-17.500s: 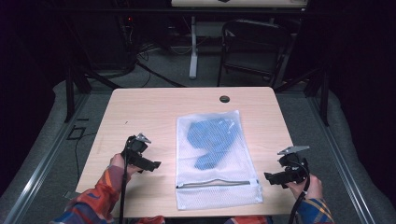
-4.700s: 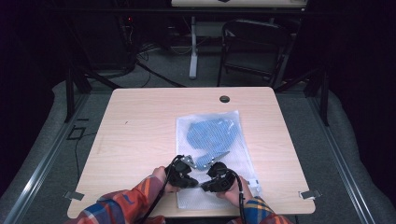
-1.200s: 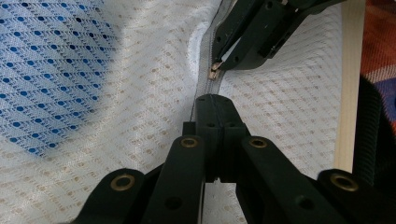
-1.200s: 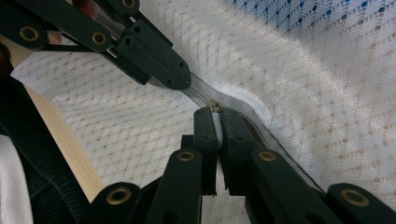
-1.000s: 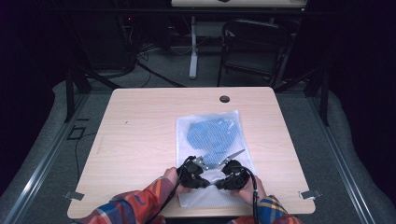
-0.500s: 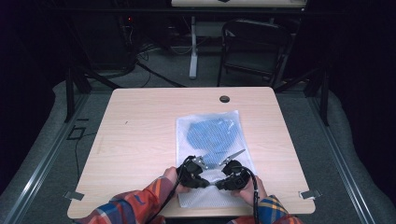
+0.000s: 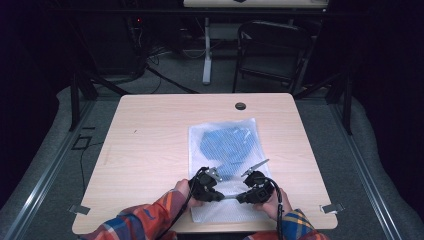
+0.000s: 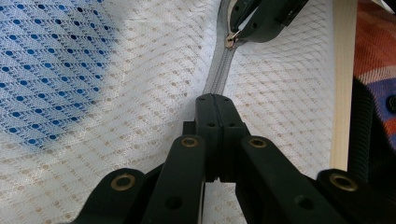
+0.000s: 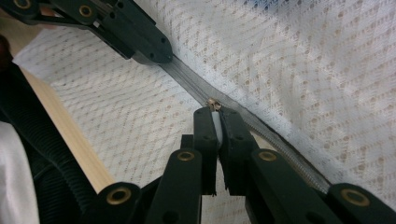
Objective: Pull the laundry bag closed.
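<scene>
While lying flat on the tabletop [image 7: 150,145], white mesh bag [image 7: 225,150] with something blue [image 7: 227,145] showing through inside. Bag's near end close to the tabletop's front edge, with a grey zipper [image 8: 219,77] running across it. Left gripper [image 8: 213,100] low on the bag, fingers pressed together on the zipper's grey tape. Right gripper [image 9: 214,109] just beside it, facing it, fingers clamped on the small metal zipper pull [image 9: 214,103]. Both grippers close together over the near end of the bag, held by hands in plaid sleeves [image 7: 145,222].
</scene>
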The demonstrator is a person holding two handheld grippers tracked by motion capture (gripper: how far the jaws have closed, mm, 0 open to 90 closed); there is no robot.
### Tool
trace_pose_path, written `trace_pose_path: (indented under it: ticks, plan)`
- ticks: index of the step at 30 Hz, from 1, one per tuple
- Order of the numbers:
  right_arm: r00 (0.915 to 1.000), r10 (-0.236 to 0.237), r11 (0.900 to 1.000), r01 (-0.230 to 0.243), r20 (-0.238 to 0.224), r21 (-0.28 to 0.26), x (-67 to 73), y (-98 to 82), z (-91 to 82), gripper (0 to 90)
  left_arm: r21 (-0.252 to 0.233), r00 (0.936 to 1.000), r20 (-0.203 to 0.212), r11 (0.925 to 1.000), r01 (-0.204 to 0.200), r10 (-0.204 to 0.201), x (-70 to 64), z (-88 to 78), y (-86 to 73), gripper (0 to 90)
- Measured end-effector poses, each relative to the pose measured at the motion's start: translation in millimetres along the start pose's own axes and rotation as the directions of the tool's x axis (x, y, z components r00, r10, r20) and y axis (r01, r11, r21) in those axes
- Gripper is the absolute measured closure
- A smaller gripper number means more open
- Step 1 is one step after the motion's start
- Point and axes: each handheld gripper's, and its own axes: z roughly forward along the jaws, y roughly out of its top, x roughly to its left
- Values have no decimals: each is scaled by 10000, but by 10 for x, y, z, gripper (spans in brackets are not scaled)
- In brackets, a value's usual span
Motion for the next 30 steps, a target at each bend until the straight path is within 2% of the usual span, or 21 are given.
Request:
trace_pose_path:
  ticks: [8,9,15,16,20,21,22,24,26,27,28,29,30]
  plan:
    - [9999,-110,9999,111,-45,107,-18,-21,-28,867,18,10000,-37,10000,-4,5,-8,-1,0,900]
    - [10000,62,10000,-62,-4,-59,-14,-34,-23,867,13,10000,-36,10000,1,0,-8,-1,0,900]
    - [9998,47,10000,-47,-177,-43,-18,-33,-32,867,44,10000,-76,10000,-25,26,-9,-4,0,900]
    - [10000,-87,9999,87,43,127,-32,-33,-42,868,39,10000,-71,10000,-16,16,-9,-4,-1,900]
    - [9999,98,9999,-98,45,109,-62,-54,-76,867,38,10000,-67,10000,-43,43,-7,-4,-1,900]
    - [9997,240,9997,-240,-30,-66,-63,-65,-73,867,38,10000,-67,10000,-43,43,-7,-4,-1,900]
    - [9999,32,9997,-34,109,222,-83,-60,-96,867,39,10000,-66,10000,-48,48,-7,-4,-1,900]
    - [9997,250,9997,-250,29,-4,-95,-79,-96,867,60,9999,-72,10000,-69,70,-7,-6,0,900]
    - [9998,174,9997,-176,91,179,-108,-80,-110,867,60,9999,-80,10000,-67,67,-6,-7,-1,900]
    - [9993,381,9993,-380,15,-32,-108,-97,-112,867,56,10000,-58,10000,-46,46,-4,-8,-2,900]
    - [9993,381,9993,-380,15,-32,-108,-97,-112,867,56,10000,-58,10000,-46,46,-4,-8,-2,900]
    - [9997,101,9995,-108,240,281,-142,-103,-146,867,56,10000,-50,10000,-62,62,-2,-9,-3,900]
    - [9995,296,9995,-296,58,115,-132,-105,-136,867,56,10000,-50,10000,-62,62,-2,-9,-3,900]
